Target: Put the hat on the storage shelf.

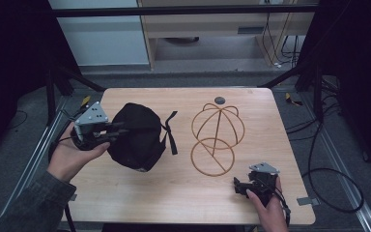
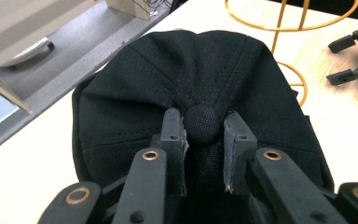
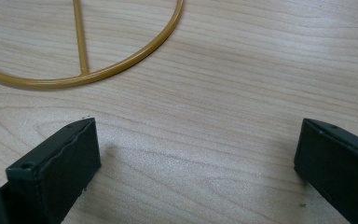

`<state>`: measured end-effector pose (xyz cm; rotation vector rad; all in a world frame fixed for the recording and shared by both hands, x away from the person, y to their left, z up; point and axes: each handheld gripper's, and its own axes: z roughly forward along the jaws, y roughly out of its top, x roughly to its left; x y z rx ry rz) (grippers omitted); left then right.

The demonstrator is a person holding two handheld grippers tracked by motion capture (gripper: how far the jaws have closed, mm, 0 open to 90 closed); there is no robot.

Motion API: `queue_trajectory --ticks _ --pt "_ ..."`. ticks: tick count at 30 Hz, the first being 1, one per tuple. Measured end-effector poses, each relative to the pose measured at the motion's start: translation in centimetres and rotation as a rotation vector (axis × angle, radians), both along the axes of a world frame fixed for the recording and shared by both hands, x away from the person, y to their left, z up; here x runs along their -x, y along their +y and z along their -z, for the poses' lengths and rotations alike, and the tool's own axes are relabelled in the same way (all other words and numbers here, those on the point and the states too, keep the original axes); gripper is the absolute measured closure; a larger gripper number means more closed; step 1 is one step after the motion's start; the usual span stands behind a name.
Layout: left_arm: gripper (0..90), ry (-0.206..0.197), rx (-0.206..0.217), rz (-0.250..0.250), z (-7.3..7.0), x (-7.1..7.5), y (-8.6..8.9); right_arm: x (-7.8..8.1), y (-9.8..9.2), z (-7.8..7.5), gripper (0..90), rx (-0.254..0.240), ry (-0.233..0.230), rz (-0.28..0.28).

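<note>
On the left half of the wooden table [image 1: 174, 193]: one black cap [image 1: 137, 137], crown bunched, strap trailing toward the centre. Left gripper [image 1: 118, 130], held in the person's left hand [image 1: 70, 157], has its jaws closed on the cap's top button [image 2: 201, 123], pads pressing it from either side, fabric gathered around them. At table centre-right, just beside the cap: one gold wire cap stand [image 1: 217, 137], a domed frame rising from a ring base. Near the front right edge: right gripper [image 1: 244, 186], in the right hand [image 1: 270, 212], its jaws spread wide with only bare wood between them, holding nothing, just short of the stand's ring.
</note>
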<state>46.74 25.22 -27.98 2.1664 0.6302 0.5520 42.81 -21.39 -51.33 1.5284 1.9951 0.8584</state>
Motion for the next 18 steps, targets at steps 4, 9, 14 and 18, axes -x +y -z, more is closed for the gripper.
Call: queue_trajectory --ticks 4,9,14,18 --pt "73.3 -0.011 0.002 0.009 -0.7 0.2 -0.2 -0.1 0.1 0.0 0.3 -0.003 0.001 0.010" --pt "73.4 -0.034 -0.001 0.014 -1.9 0.4 -0.4 -0.1 0.0 0.0 0.3 -0.001 0.001 0.009" --pt "73.4 -0.064 0.003 0.026 -3.4 1.2 -0.8 -0.1 0.0 0.0 0.4 -0.001 0.000 0.012" --pt "73.4 -0.089 0.006 0.046 -4.6 1.7 -1.6 -0.1 0.0 0.0 0.4 -0.001 0.000 0.012"
